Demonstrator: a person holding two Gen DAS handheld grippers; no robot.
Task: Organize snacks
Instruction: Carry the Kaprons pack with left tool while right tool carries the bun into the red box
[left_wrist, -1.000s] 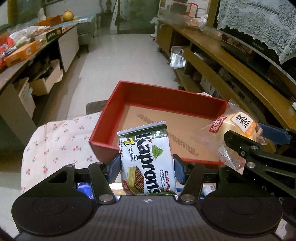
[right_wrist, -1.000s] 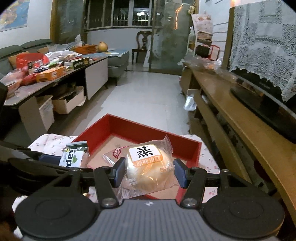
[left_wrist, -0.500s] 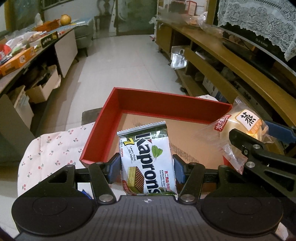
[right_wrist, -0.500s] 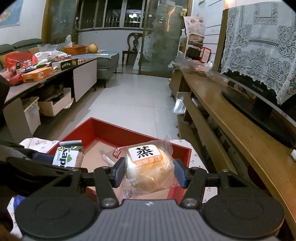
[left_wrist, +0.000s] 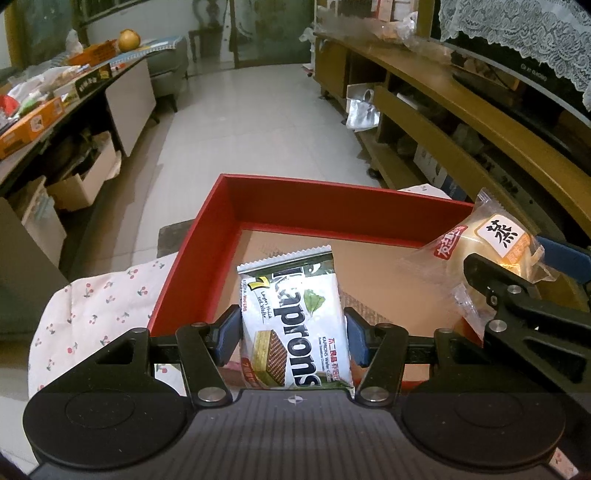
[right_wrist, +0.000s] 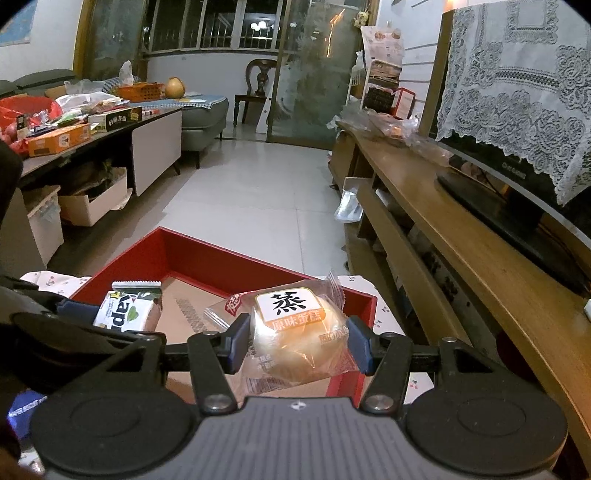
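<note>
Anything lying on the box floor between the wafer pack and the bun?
Nothing: between the wafer pack and bun, the red box shows only bare cardboard floor, clearest in the left wrist view.

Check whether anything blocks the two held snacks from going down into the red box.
Nothing visible does. The wafer packet in the left tool and the bun in the right tool hang over the red box, whose cardboard floor below them is bare.

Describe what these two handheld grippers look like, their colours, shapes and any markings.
Both look alike. The left gripper and the right gripper each have a dark grey ribbed body with a small cross mark at its front edge, two round black discs at the sides, black angular linkage arms with silver rivets, and blue finger pads. No cables, hands or sleeves show.
</note>
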